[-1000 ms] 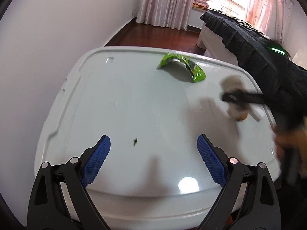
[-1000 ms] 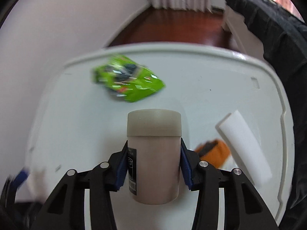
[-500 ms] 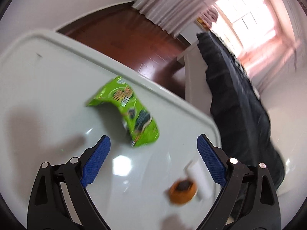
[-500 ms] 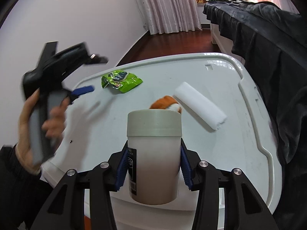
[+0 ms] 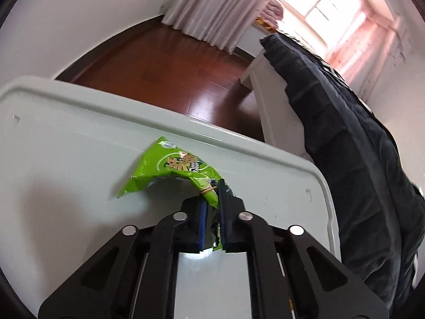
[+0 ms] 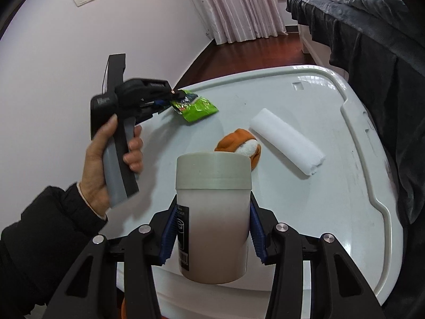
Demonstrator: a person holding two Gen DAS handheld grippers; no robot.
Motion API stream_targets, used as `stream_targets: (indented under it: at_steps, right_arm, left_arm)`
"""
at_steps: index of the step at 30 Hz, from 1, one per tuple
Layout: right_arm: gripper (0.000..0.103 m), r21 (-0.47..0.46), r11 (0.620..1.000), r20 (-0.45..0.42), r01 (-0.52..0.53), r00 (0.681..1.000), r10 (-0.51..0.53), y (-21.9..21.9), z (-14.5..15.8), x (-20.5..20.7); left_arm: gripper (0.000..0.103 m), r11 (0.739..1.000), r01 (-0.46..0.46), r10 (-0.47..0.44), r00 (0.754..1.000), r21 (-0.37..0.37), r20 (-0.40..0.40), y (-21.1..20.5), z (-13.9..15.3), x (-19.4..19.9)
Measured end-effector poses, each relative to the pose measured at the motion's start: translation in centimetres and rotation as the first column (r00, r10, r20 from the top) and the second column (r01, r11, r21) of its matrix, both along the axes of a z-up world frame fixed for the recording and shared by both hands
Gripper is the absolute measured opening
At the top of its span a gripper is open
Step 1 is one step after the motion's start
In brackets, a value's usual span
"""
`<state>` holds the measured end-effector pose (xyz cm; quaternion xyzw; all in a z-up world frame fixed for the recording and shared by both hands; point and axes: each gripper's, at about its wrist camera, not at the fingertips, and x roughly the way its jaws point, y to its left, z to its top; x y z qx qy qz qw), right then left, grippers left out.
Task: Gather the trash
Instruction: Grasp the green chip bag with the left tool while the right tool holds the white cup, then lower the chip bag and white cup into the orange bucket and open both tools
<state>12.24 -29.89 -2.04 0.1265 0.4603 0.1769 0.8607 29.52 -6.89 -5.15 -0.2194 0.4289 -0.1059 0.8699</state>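
A crumpled green snack wrapper (image 5: 170,170) lies on the white plastic lid (image 5: 66,159). My left gripper (image 5: 211,204) is shut on the wrapper's near end. The right wrist view shows the same: the left gripper (image 6: 170,101) pinches the green wrapper (image 6: 198,107) at the far left of the lid. My right gripper (image 6: 212,228) is shut on a white cylindrical container (image 6: 213,212) with a grey cap, held upright above the lid's near edge.
An orange and white sock (image 6: 239,147) and a white foam roll (image 6: 287,141) lie on the lid (image 6: 332,186) behind the container. A bed under a dark blanket (image 5: 345,133) stands at the right. Brown wood floor and curtains lie beyond.
My left gripper swung toward the green wrapper, moved in and shut on its end. My right gripper pulled back from the lid with the container still in it.
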Motion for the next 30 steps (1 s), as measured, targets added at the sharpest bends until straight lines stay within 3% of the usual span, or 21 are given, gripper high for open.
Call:
stream_targets:
  at_steps: [5, 9, 14, 19, 24, 30]
  right_arm:
    - [0.047, -0.005, 1.000, 0.006, 0.015, 1.000, -0.015, -0.1, 0.1, -0.1]
    - [0.047, 0.005, 1.000, 0.015, 0.025, 1.000, -0.025, 0.0, 0.4, -0.3]
    - [0.047, -0.006, 1.000, 0.030, -0.003, 1.000, 0.003, 1.9, 0.7, -1.3]
    - [0.047, -0.015, 0.998, 0.046, -0.064, 0.997, 0.065, 4.3, 1.9, -4.5]
    - [0.047, 0.014, 0.992, 0.044, -0.123, 0.991, 0.123, 6.0, 3.1, -10.7]
    - [0.047, 0.002, 0.989, 0.017, -0.149, 0.989, 0.149, 6.9, 3.1, -17.8]
  left_arm:
    - [0.004, 0.998, 0.043, -0.043, 0.999, 0.042, 0.005, -0.2, 1.2, -2.4]
    - [0.004, 0.992, 0.092, -0.093, 0.996, 0.090, 0.012, 0.7, 3.6, -7.2]
    - [0.004, 0.969, 0.147, -0.154, 0.988, 0.198, 0.022, 1.6, 7.4, -16.5]
    - [0.004, 0.921, 0.229, -0.248, 0.968, 0.317, 0.023, 1.0, 9.5, -26.8]
    - [0.004, 0.885, 0.312, -0.317, 0.947, 0.346, -0.044, -0.1, 7.9, -35.6]
    - [0.004, 0.863, 0.394, -0.357, 0.918, 0.315, -0.170, -0.9, 3.3, -40.3]
